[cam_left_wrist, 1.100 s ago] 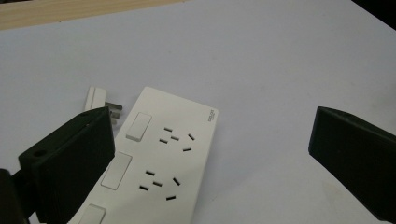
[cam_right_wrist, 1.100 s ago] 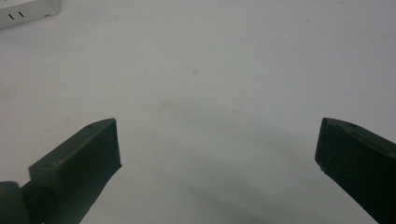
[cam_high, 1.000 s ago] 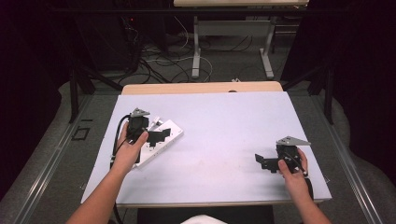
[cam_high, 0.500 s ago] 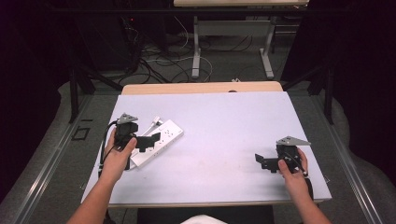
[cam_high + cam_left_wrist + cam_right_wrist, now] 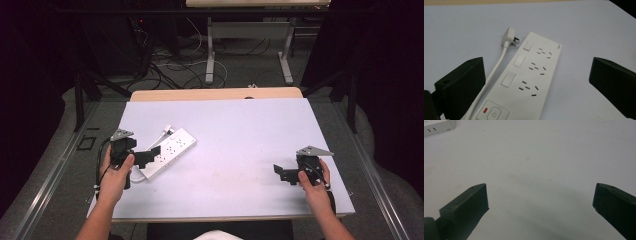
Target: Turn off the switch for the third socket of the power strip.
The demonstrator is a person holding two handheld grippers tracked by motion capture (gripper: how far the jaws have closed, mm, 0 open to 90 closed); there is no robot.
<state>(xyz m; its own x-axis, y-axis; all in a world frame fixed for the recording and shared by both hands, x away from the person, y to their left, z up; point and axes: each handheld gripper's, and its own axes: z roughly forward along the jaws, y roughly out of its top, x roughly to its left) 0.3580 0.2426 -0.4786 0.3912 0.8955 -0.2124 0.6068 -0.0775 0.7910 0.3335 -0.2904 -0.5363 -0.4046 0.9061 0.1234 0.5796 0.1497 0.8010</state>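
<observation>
At the left of the pale grey table, my left gripper hovers with jaws spread wide over the near end of a flat white plastic power strip, its white cord and plug alongside. Far right, my right gripper gapes wide above bare tabletop.

On the white power strip I can read only 1 sign, the power symbol on its button. A small mark at its far corner is too small for me to read.
</observation>
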